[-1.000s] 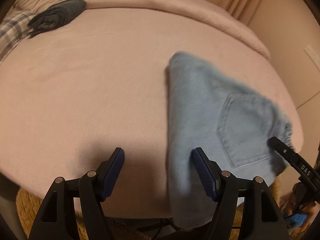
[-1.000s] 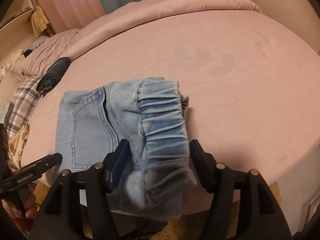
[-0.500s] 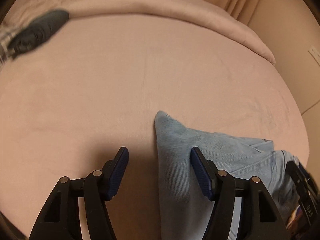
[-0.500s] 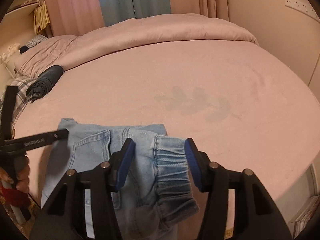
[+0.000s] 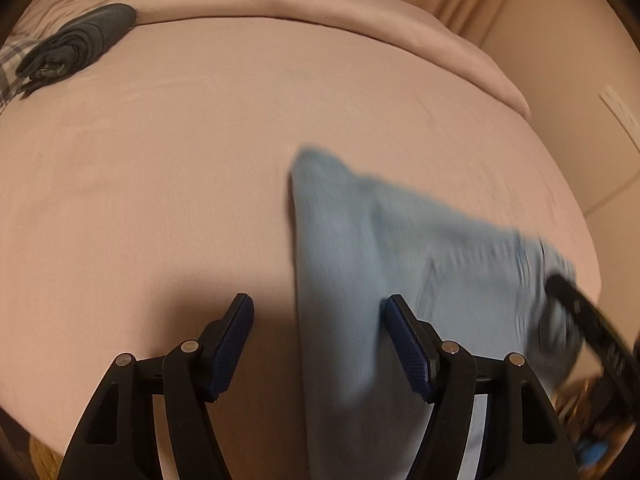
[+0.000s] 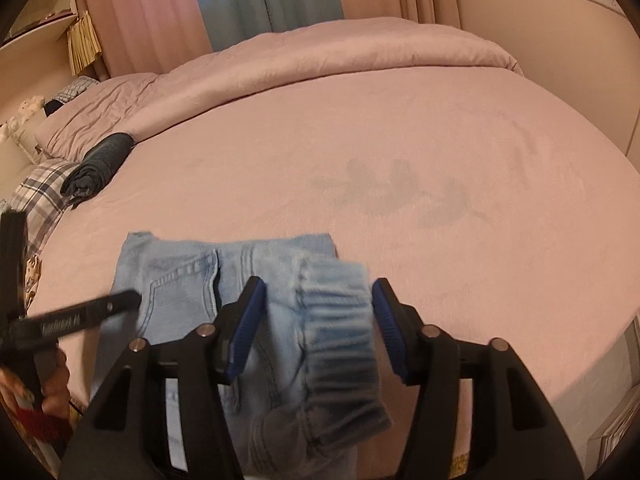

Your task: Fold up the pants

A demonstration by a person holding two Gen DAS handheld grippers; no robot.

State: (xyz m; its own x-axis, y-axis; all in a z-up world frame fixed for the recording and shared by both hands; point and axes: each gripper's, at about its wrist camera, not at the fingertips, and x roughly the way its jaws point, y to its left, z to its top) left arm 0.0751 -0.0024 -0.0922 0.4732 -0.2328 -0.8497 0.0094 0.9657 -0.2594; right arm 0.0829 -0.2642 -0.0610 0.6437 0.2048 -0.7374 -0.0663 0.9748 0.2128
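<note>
Light blue denim pants (image 6: 176,280) lie folded near the front edge of the pink bed (image 6: 400,140), back pocket up. Their gathered elastic waistband (image 6: 336,312) sits between the jaws of my right gripper (image 6: 318,285), which are opening; the pads stand just off the cloth. In the left wrist view the pants (image 5: 360,240) are blurred. Their left folded edge runs between the fingers of my left gripper (image 5: 319,302), close to the right pad, and the left pad is well clear. The left gripper is open. The right gripper's finger (image 5: 580,320) shows at the pants' far right.
A dark rolled garment (image 6: 100,160) lies at the bed's back left beside a plaid cloth (image 6: 36,196). A folded pink duvet (image 6: 320,52) runs along the far side, with curtains (image 6: 260,0) behind. A hand (image 6: 52,380) holds the left gripper (image 6: 80,316) at the left.
The right gripper tilted up and carried the waistband over onto the folded pants, its jaws narrowing then widening. The left gripper swung forward, then drew back; its opening stayed the same.
</note>
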